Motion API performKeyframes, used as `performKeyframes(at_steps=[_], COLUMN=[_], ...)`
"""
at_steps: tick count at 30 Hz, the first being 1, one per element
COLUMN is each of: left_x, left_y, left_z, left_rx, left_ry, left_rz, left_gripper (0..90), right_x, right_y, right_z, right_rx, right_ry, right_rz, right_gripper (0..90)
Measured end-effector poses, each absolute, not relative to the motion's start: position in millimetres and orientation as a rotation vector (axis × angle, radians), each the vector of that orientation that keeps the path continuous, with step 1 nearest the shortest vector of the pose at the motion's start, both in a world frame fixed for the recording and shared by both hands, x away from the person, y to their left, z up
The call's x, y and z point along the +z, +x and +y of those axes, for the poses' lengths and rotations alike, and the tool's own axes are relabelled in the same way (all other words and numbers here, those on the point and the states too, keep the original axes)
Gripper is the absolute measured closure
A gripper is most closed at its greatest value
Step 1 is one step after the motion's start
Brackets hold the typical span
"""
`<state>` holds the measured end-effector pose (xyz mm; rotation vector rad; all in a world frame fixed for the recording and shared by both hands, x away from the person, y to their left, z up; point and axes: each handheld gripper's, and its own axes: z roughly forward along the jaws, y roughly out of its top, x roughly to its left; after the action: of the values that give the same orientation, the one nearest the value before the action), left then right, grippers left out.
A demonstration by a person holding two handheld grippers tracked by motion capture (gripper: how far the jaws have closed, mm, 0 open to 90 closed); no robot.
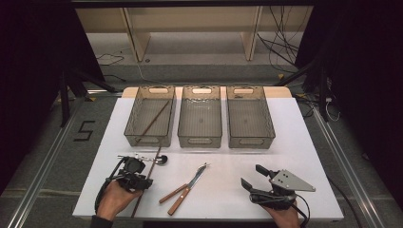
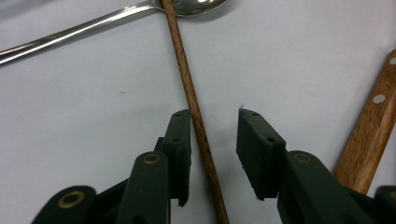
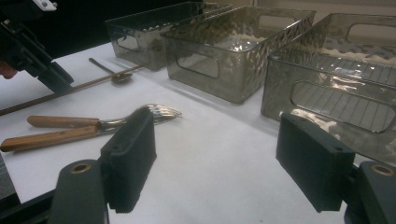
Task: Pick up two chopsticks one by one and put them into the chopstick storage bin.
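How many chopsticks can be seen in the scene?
2: one chopstick lies inside the left bin; the other chopstick lies on the table between the left gripper's jaws, crossing the spoon.

In the left gripper view the wooden stick [image 2: 191, 93] runs off the top and bottom edges; the spoon [image 2: 112, 18] bowl is cut off.

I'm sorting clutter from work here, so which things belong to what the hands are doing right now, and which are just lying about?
In hand: left gripper, its jaws around the wooden chopstick; left bin holding another chopstick.

Lying about: spoon, fork, knife, middle bin, right bin.
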<state>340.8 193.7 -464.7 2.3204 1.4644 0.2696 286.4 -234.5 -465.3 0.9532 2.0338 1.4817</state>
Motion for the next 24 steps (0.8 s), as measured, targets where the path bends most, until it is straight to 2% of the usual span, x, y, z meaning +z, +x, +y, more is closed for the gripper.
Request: performKeyframes(at_steps=[15, 24], left_x=[-471.2, -471.1], left_y=[340.2, 340.7], left_z=[192.4, 195.2], left_rx=[0.306, 0.290], left_ry=[2.335, 2.316], left_rz=[1.471, 1.481], left_gripper=[78.2, 81.1], right_x=[-465.3, -465.5], right_y=[285.8, 285.6], right_z=[-233.8, -233.8], right_rx=[1.478, 1.472], right_ry=[0.945, 0.945], right_rz=[2.040, 2.041], right_gripper=[28.9, 29.0])
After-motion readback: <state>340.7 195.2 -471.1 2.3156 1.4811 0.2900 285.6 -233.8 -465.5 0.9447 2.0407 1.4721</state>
